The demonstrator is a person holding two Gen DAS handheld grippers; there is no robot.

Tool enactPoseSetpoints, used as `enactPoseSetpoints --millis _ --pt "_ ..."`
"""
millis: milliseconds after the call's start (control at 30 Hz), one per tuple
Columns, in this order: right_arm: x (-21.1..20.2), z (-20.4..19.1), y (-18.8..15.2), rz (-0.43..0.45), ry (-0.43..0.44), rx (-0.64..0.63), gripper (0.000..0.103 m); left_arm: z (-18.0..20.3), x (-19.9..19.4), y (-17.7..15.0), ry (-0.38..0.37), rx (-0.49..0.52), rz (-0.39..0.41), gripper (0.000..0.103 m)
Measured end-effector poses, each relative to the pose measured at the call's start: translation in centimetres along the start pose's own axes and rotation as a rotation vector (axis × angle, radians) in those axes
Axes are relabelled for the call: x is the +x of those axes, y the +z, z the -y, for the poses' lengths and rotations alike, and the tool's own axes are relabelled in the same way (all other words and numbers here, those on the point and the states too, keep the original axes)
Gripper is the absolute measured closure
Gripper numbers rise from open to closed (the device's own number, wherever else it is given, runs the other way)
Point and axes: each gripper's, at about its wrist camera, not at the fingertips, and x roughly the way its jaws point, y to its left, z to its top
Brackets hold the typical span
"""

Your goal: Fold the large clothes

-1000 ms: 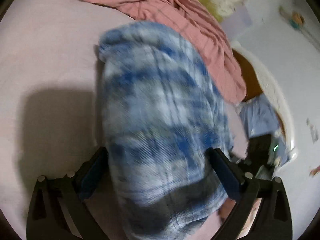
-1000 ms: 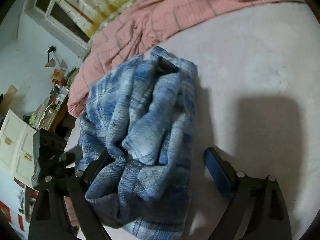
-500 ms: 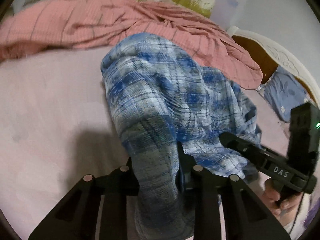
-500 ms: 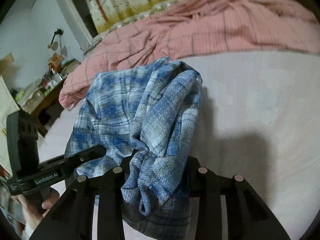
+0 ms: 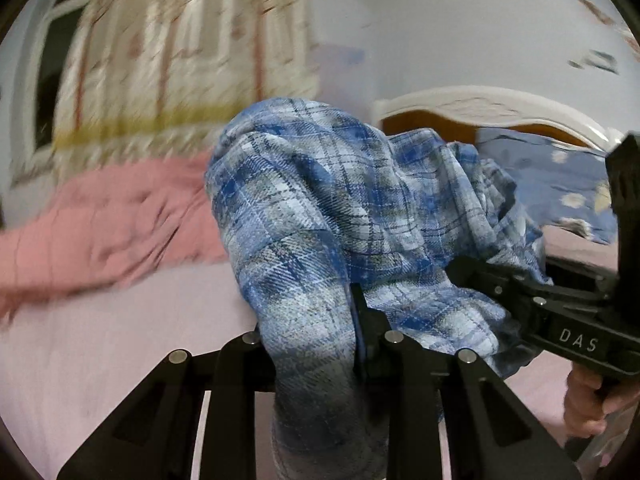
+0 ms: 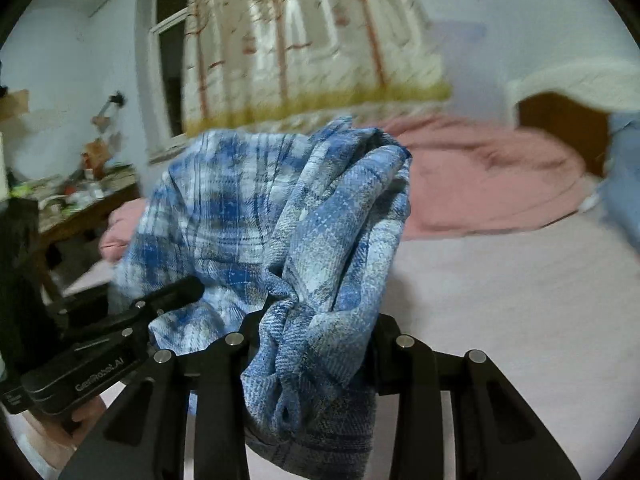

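a bed [image 5: 100, 340] with a pale pink sheet fills the lower part of both views. at the far side of the bed lies a rumpled pink blanket [image 5: 104, 220], and behind it hangs a curtain [image 6: 304, 52] printed with trees. at the head of the bed stands a white and brown headboard [image 5: 480, 108], with a blue flowered pillow [image 5: 560, 172] just in front of it. beside the bed, past its foot, a cluttered table [image 6: 76, 208] stands by the wall.

a blue plaid shirt [image 5: 312, 208] is bunched and held up above the bed, hanging between the two grippers. the left gripper [image 5: 316, 344] is pinching a thick fold of the shirt. the right gripper [image 6: 316, 340] is pinching another gathered wad of the shirt. a hand [image 5: 588, 408] grips the right gripper's handle, above the bed.
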Motion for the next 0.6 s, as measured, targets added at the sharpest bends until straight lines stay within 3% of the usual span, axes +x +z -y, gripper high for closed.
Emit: enactPoseSetpoints --millis 200,400,600 --pt "-7.6 7.2 2.7 0.134 -0.149 0.041 0.065 7.5 1.4 4.0 -0.165 0.032 0.151 0.079" --pt "-11.2 14.2 3.5 0.177 -0.295 0.032 0.064 13.8 5.7 6.1 -0.280 0.027 0.169 0.079" --pt "-10.1 20.7 1.8 0.216 -0.417 0.032 0.064 19.7 12.1 6.0 -0.345 0.020 0.118 0.076"
